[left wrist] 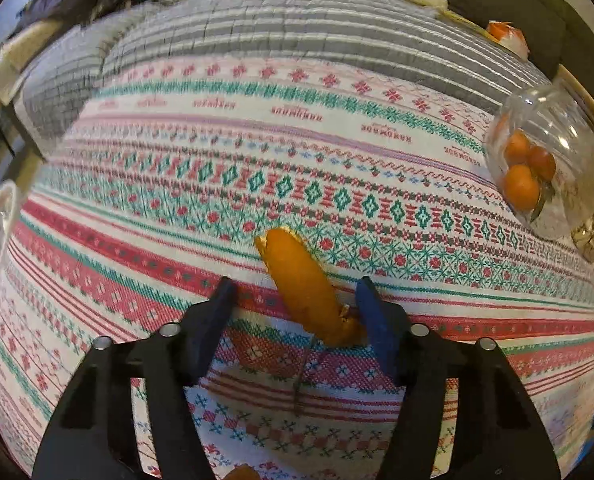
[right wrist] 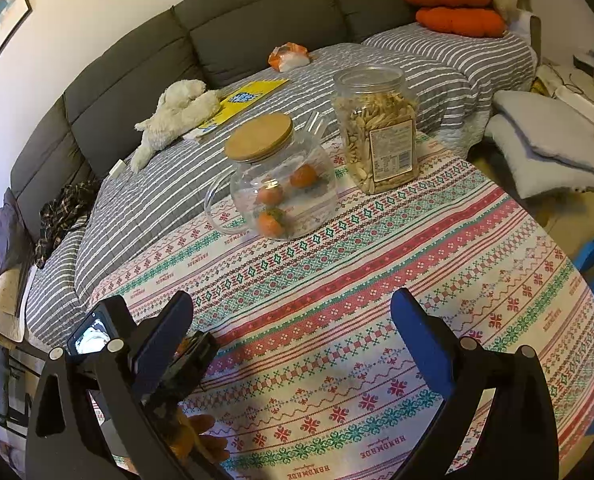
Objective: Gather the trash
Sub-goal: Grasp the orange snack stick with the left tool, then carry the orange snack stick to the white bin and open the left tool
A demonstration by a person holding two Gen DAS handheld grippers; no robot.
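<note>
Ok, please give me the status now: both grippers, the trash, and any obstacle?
Left gripper open, straddling the orange peel on the tablecloth. Right gripper open, empty, above the table. Peel not yet gripped. Nothing in the way; glass jug well clear.

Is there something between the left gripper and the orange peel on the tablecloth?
Nothing visible. The peel lies on the tablecloth with its near end already between the open fingers of the left gripper, close to the right finger. The glass jar stands far off to the right.

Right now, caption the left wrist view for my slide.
Open left tool straddles an orange peel on the patterned tablecloth.
</note>
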